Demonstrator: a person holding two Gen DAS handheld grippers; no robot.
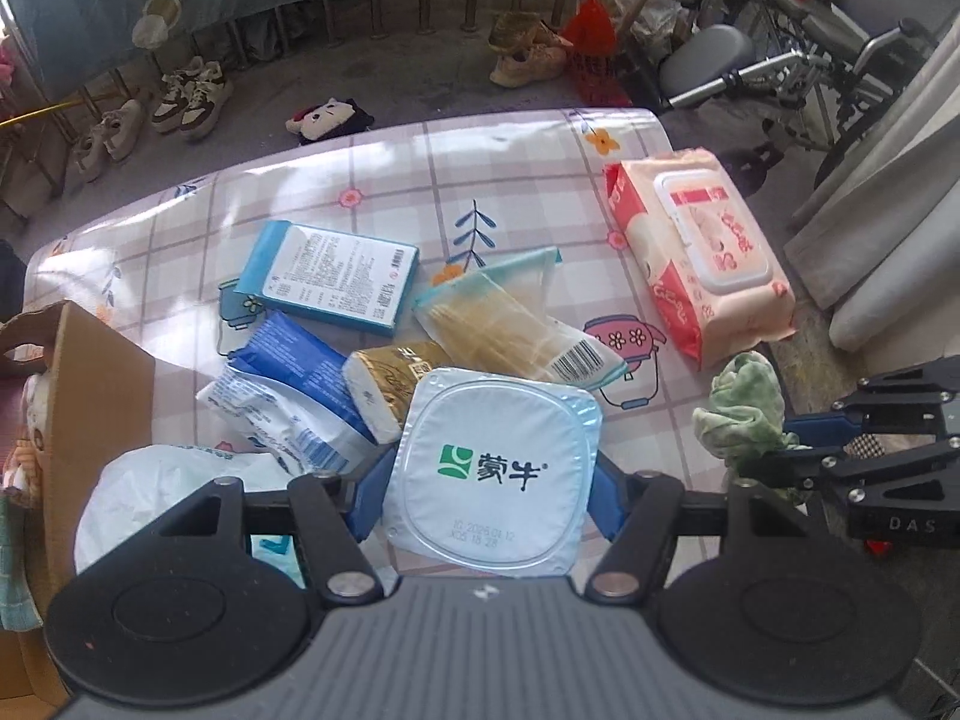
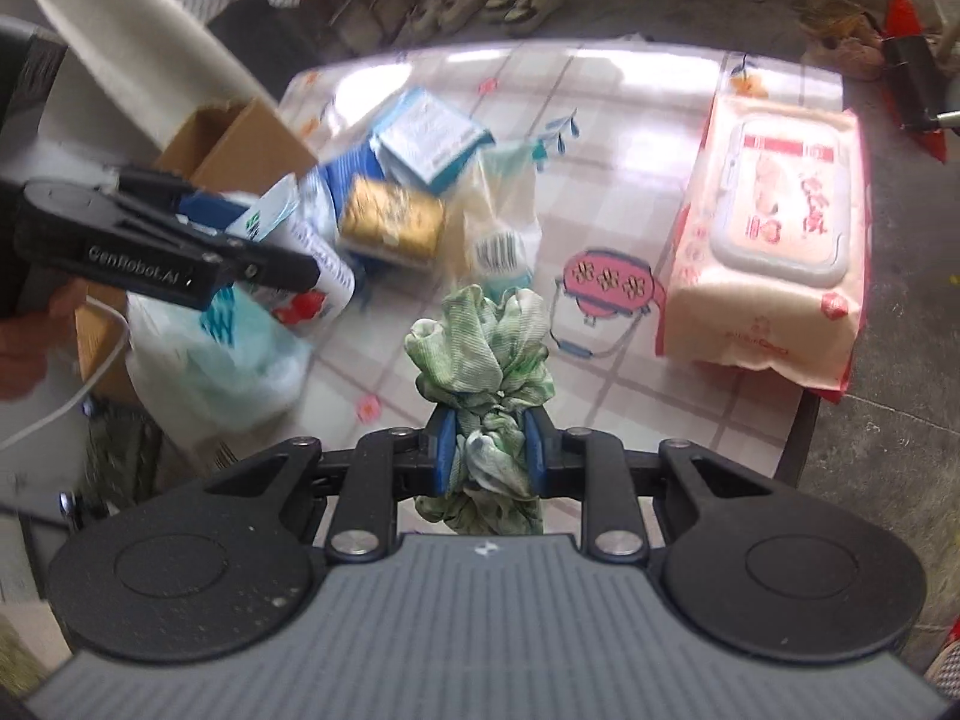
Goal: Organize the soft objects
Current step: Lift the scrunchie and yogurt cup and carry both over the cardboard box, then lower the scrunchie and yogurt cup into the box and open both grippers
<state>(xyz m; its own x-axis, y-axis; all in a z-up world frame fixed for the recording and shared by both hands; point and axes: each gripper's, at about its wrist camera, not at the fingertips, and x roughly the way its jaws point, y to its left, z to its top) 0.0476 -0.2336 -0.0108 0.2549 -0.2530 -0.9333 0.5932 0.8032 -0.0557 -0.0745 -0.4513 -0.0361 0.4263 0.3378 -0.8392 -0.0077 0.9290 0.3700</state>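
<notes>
Left gripper (image 1: 489, 483): fingers clamped on the yogurt cup (image 1: 492, 474), lower centre of the left view, held above the table (image 1: 510, 180). Right gripper (image 2: 489, 456): fingers pinching the green scrunchie (image 2: 480, 348), centre of the right view. Both items are lifted, neither yet placed. The box (image 1: 90, 360) stands at left. Tissue packs (image 1: 300, 384), wipes (image 1: 702, 258) and a bag (image 1: 510, 324) remain on the table, so the task appears to be at an early-to-middle stage.

My right tool (image 2: 489, 456) pinches a green scrunchie (image 2: 480, 354) above the tabletop (image 2: 600, 138); the wipes pack (image 2: 774, 240) lies to its right.
</notes>
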